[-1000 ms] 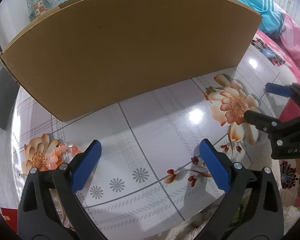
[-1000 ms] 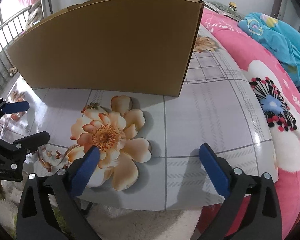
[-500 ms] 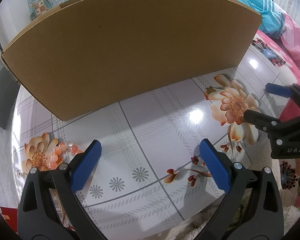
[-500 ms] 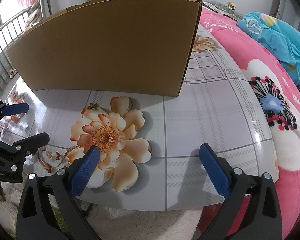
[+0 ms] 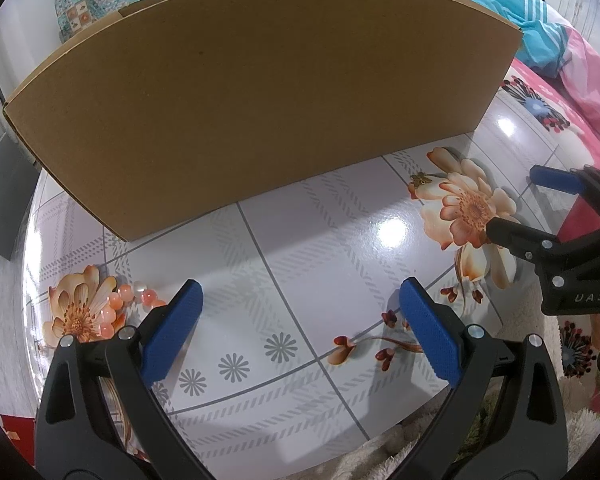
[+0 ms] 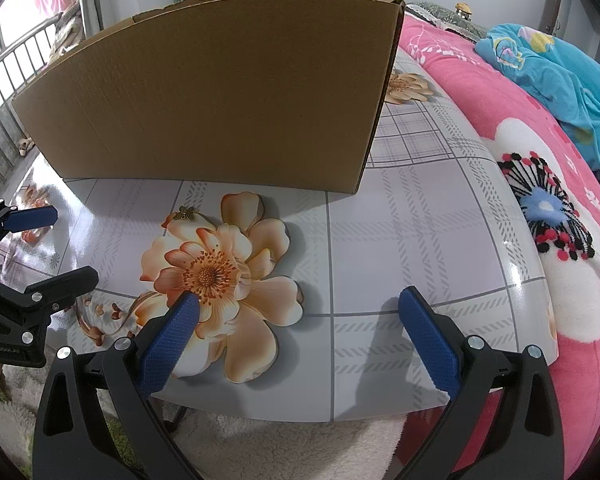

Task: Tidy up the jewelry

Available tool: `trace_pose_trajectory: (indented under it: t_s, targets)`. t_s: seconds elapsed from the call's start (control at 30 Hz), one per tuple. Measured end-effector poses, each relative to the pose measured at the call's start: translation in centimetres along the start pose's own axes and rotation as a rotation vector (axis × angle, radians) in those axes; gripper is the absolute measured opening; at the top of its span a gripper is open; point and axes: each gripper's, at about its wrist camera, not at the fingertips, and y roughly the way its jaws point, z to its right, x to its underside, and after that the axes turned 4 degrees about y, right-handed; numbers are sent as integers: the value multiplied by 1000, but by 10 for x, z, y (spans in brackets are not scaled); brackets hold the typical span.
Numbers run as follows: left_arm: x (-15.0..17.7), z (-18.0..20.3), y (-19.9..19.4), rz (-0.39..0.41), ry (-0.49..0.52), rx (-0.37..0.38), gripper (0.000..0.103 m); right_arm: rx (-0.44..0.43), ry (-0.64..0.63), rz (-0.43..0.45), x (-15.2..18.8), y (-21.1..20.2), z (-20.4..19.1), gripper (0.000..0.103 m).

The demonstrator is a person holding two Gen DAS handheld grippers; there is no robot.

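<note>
1. The cardboard box (image 5: 260, 92) stood on the flower-printed counter (image 5: 300, 248).
2. A pink bead bracelet (image 5: 134, 300) lay in front of the box's left corner, just beside the left gripper (image 5: 300, 312), whose jaws were released and empty.
3. A small bronze charm (image 6: 187, 213) lay just before the box wall.
4. The right gripper (image 6: 300, 312) hovered nearby, jaws spread, empty.
</note>
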Motion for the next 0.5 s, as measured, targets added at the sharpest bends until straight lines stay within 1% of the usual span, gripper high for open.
trace_pose_trajectory:
  t_s: [0.5]
  targets:
    - [-1, 1, 0, -10, -14, -9, 95, -1, 3, -5, -1, 1, 1, 97]
